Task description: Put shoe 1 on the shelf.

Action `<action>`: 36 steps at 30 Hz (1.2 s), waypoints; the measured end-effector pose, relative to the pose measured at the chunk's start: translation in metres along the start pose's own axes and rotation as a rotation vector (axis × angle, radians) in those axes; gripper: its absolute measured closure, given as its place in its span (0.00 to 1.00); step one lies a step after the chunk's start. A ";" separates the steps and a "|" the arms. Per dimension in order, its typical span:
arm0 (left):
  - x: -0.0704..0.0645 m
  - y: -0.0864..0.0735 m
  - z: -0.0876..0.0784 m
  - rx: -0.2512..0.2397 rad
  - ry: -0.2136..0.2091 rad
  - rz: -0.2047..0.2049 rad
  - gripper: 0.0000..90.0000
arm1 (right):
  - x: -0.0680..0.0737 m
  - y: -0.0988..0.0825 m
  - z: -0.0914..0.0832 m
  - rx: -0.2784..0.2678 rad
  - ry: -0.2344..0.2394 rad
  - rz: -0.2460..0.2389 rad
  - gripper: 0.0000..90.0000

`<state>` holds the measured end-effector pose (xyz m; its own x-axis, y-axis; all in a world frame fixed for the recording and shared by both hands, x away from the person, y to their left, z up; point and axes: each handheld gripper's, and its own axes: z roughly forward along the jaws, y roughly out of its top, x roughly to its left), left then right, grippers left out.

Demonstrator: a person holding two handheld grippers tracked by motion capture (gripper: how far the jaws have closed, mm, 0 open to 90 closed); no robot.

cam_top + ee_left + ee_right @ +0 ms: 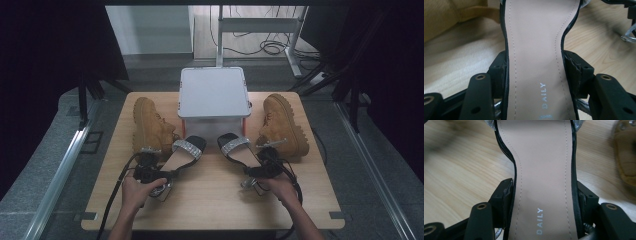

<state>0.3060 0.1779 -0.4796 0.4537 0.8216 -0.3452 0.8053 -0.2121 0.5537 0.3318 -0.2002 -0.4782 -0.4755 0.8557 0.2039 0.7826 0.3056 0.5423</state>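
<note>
We have 2 black heeled sandals in hand, 1 per gripper, both near the middle of the wooden table point(300, 200), toes pointing toward the far edge.

- Left gripper point(159, 176): jaws clamped on the heel end of the left sandal point(182, 154). In the left gripper view the pads point(499, 72) press both rims of the pink insole at its narrow waist.
- Right gripper point(259, 171): jaws closed on the heel end of the right sandal point(239, 150), same waist grip in the right gripper view.
- 2 tan boots flank them: left boot point(150, 125) near the left edge, right boot point(282, 125) near the right edge. A small white stand point(214, 92) sits at the far edge, between the boots.

Our judgement: the step is carrying or placing the pair together, probably toward the stand.

How we would do it well:
- Keep both grips firm; the rims are thin and could slip out sideways.
- Lift level, heels clear of the table before travelling.
- Keep the sparkly toe straps off the boots, which lie just beside them.
- Move both at 1 pace so the pair lands parallel.
</note>
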 end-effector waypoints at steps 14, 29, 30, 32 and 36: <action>-0.026 0.033 0.033 -0.035 0.042 -0.118 0.48 | 0.000 0.015 0.003 -0.028 -0.031 0.141 0.46; -0.034 0.067 0.077 -0.060 0.139 -0.237 0.48 | 0.009 0.041 0.037 -0.064 -0.099 0.311 0.46; -0.034 0.068 0.079 -0.063 0.148 -0.248 0.48 | 0.009 0.042 0.039 -0.067 -0.098 0.320 0.46; -0.034 0.071 0.082 -0.067 0.160 -0.261 0.48 | 0.011 0.044 0.043 -0.066 -0.096 0.338 0.46; -0.033 0.077 0.084 -0.086 0.177 -0.283 0.48 | 0.014 0.047 0.055 -0.061 -0.108 0.369 0.46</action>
<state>0.3846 0.0898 -0.4891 0.1379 0.9222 -0.3613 0.8513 0.0761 0.5192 0.3839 -0.1511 -0.4946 -0.1195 0.9434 0.3093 0.8660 -0.0533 0.4972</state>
